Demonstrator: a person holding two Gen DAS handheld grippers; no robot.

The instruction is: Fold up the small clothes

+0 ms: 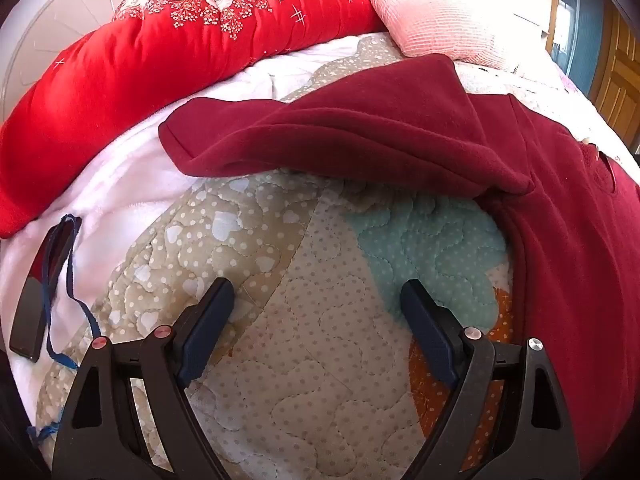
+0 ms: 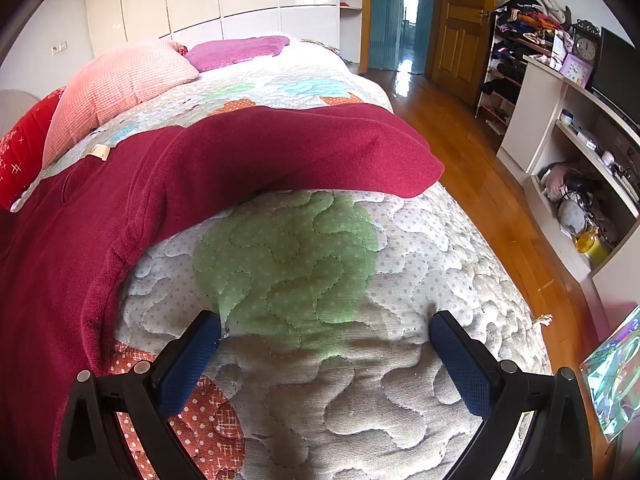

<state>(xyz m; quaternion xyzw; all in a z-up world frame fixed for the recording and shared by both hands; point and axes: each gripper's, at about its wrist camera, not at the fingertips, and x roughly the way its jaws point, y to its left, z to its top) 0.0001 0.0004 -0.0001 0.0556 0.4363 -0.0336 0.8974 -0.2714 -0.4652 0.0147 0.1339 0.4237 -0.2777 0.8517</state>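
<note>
A dark red fleece top (image 1: 560,240) lies spread on the quilted bed. In the left wrist view its left sleeve (image 1: 320,132) stretches out across the quilt ahead of my left gripper (image 1: 316,292), which is open and empty above the quilt. In the right wrist view the top's body (image 2: 52,280) is at the left and its other sleeve (image 2: 300,148) stretches right, ahead of my right gripper (image 2: 324,324), which is open and empty above the quilt. Neither gripper touches the top.
A patchwork quilt (image 2: 360,380) covers the bed. A bright red duvet (image 1: 120,64), a pink pillow (image 2: 116,84) and a purple cushion (image 2: 236,50) lie at the head. A black phone with a blue cord (image 1: 32,304) lies left. The bed edge, wood floor (image 2: 480,184) and shelves (image 2: 580,168) are right.
</note>
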